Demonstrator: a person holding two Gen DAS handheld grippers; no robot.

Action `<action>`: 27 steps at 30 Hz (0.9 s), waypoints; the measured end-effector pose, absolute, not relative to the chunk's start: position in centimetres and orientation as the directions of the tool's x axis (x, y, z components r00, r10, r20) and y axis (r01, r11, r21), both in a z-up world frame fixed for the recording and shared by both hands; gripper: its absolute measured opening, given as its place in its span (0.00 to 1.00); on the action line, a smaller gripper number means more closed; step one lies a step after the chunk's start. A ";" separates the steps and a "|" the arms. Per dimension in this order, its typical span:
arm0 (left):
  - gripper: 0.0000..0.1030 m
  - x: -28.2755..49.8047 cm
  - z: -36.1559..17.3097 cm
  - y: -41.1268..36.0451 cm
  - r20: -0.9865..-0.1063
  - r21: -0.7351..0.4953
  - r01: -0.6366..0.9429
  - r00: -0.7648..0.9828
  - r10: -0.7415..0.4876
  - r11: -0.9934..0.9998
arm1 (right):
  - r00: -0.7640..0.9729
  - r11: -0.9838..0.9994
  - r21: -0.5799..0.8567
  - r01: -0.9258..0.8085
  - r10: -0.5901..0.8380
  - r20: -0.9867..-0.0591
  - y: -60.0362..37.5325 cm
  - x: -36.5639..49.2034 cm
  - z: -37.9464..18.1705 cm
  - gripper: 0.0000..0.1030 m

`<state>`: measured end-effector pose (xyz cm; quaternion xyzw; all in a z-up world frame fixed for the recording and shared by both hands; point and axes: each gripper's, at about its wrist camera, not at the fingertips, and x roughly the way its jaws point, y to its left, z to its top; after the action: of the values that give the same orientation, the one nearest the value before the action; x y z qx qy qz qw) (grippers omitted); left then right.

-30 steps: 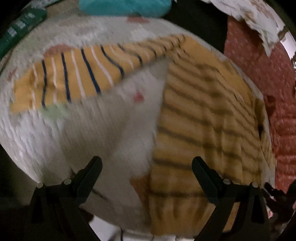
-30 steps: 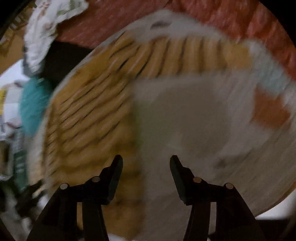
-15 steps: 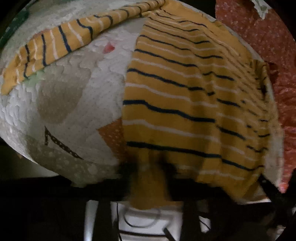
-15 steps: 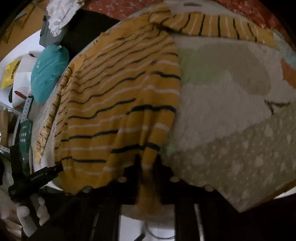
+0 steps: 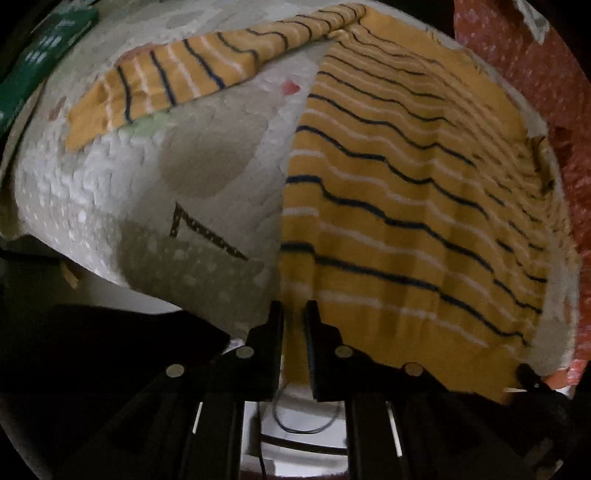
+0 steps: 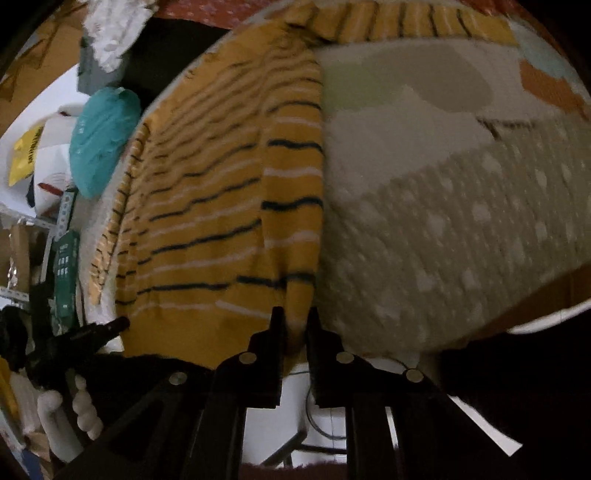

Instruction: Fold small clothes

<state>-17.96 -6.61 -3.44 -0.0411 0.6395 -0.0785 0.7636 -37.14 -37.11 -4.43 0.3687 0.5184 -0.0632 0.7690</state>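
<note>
A small mustard-yellow striped sweater (image 5: 406, 206) with navy and white lines lies on a round patchwork-covered table (image 5: 192, 177). One sleeve (image 5: 177, 85) stretches out to the upper left. My left gripper (image 5: 293, 314) is shut on the sweater's bottom hem at its left corner, near the table's front edge. In the right wrist view the same sweater (image 6: 221, 206) hangs from my right gripper (image 6: 294, 317), shut on the hem at the other corner, and the other sleeve (image 6: 406, 22) runs along the top. The left gripper (image 6: 110, 328) shows at lower left, held by a white-gloved hand (image 6: 62, 417).
A teal bundle (image 6: 103, 144) and a white patterned cloth (image 6: 110, 33) lie beyond the table. A green box (image 5: 40, 70) sits at the far left edge. Red dotted fabric (image 5: 535, 74) lies to the right. Floor and a cable (image 5: 306, 417) show under the front edge.
Both grippers went from open above the sweater to shut on its bottom hem. The hem now lifts slightly off the table edge at both corners.
</note>
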 end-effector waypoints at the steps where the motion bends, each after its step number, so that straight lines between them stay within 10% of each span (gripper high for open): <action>1: 0.11 -18.2 -2.8 -6.1 -0.964 -0.183 0.065 0.185 -0.192 0.981 | 0.474 0.702 0.529 0.476 0.301 -0.827 -37.9 -37.2 -4.0 0.14; 4: 0.15 -18.6 -0.1 -5.1 -0.935 -0.215 0.077 0.271 -0.228 0.974 | 0.568 0.664 0.567 0.488 0.252 -0.784 -41.8 -37.3 -1.1 0.26; 6: 0.34 -18.4 1.7 -5.1 -0.914 -0.231 0.098 0.320 -0.250 0.968 | 0.623 0.618 0.578 0.533 0.176 -0.762 -45.8 -37.0 0.4 0.53; 19: 0.44 -17.7 3.1 -11.5 -0.909 -0.187 0.149 0.348 -0.229 0.971 | 0.645 0.128 0.632 0.764 -0.121 -0.755 -65.0 -31.3 -4.7 0.55; 23: 0.44 -17.3 1.4 -12.5 -0.929 -0.197 0.116 0.295 -0.223 0.973 | 0.632 0.207 0.604 0.770 -0.110 -0.767 -67.3 -29.7 -4.2 0.06; 27: 0.44 -17.2 0.9 -14.2 -0.940 -0.176 0.123 0.272 -0.204 0.977 | 0.593 0.277 0.527 0.804 -0.306 -0.745 -69.5 -30.9 -0.3 0.06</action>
<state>-17.18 -14.17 0.87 -0.0340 0.5946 -0.1028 0.7967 -30.94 -69.53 -0.33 0.4760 0.2616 -0.3673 0.7550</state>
